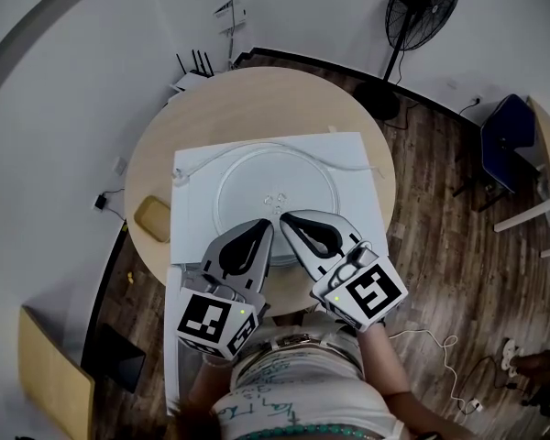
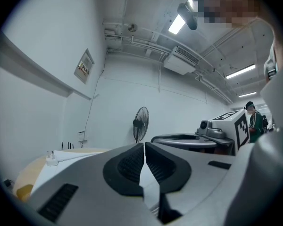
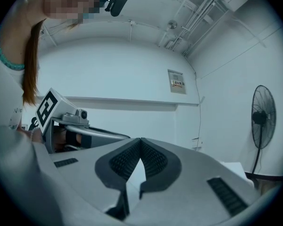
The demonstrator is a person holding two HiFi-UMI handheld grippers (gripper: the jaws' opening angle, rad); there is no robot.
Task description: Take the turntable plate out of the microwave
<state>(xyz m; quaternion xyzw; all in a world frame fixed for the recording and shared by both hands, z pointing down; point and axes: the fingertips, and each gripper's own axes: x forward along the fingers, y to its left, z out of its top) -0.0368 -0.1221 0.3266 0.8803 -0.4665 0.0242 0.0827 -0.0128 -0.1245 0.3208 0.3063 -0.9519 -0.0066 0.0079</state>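
Observation:
The clear glass turntable plate point(image 1: 273, 180) lies flat on the top of a white microwave point(image 1: 353, 159), which stands on a round wooden table point(image 1: 257, 94). Both grippers hover over the plate's near edge, tips almost meeting. My left gripper point(image 1: 268, 224) is shut, and in the left gripper view its pads point(image 2: 132, 163) are pressed together with nothing between them. My right gripper point(image 1: 284, 218) is shut too, its pads point(image 3: 153, 160) closed on nothing. Each gripper shows in the other's view: the right gripper point(image 2: 193, 139) and the left gripper point(image 3: 87, 133). The plate is hidden in both gripper views.
A white cord with a plug point(image 1: 181, 177) lies along the microwave's top. A yellow pad point(image 1: 153, 218) sits at the table's left edge. A standing fan point(image 1: 422, 7) is beyond the table, a blue chair point(image 1: 504, 145) at the right, and a router point(image 1: 194, 67) by the wall.

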